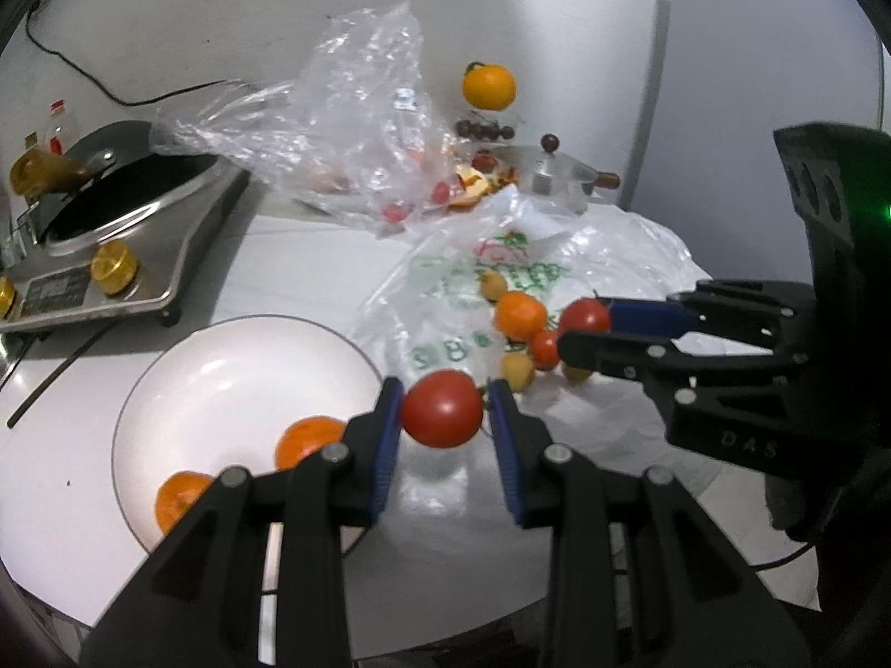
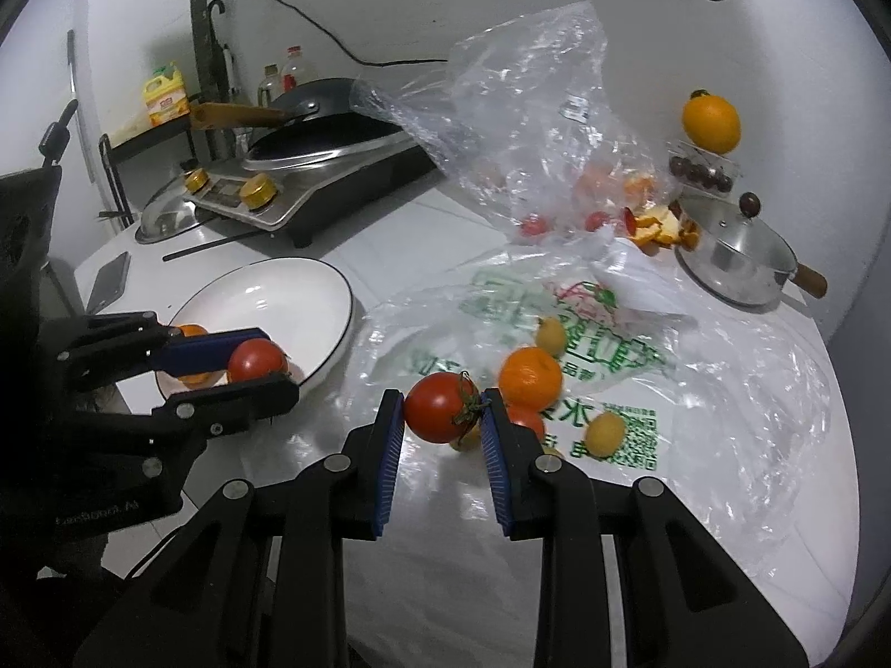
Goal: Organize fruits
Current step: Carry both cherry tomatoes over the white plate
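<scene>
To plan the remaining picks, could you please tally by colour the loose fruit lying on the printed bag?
Orange fruit: 1
Red tomato: 1
Yellow fruit: 3
Total: 5

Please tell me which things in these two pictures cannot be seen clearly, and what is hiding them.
- Left wrist view: two oranges in the white plate, partly hidden by the left hand-held gripper.
- Right wrist view: fruit in the clear bag, blurred by crinkled plastic.
- Right wrist view: small yellow fruit behind the right hand-held gripper and its tomato.
- Both views: bag print, too distorted to read.
</scene>
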`<state>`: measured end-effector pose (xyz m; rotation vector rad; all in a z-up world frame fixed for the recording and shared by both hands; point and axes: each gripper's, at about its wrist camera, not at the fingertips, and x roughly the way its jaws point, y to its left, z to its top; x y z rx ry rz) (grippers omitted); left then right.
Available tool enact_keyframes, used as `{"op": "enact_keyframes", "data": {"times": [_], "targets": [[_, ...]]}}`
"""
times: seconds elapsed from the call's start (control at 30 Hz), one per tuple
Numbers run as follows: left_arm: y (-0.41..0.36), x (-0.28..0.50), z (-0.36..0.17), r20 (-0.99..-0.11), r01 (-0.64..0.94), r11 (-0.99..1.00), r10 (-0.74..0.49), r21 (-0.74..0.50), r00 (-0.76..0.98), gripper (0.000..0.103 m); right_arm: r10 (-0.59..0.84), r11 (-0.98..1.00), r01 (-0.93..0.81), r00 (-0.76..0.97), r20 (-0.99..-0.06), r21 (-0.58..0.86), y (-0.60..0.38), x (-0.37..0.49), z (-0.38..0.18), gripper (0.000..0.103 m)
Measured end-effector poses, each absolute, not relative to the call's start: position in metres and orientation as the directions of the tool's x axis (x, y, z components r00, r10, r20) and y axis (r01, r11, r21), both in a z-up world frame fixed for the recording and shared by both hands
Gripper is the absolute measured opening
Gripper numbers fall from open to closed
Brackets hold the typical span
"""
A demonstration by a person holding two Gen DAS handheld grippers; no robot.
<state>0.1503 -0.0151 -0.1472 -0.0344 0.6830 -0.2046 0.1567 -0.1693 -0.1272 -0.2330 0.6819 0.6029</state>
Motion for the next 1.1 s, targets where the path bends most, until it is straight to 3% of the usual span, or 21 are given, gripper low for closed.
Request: {"op": "enact_keyframes", "data": {"times": [0.63,1.1], "targets": [[0.040,0.143,-0.147,-0.606,0.100,0.988,-0.150,-0.116,0.782,0.032,0.462,0.767,-0.641,0.592,-0.660,-0.038,-0.115,0.152,-0.125,0.030],[0.095,0.133,-0.149,-0.598,-0.019,0.995,-0.044,-0.098,0.800,0.032,0.509,0.710,-0.704,0.549,-0.663,-0.037,-0.070,0.150,-0.125,0.030]]}}
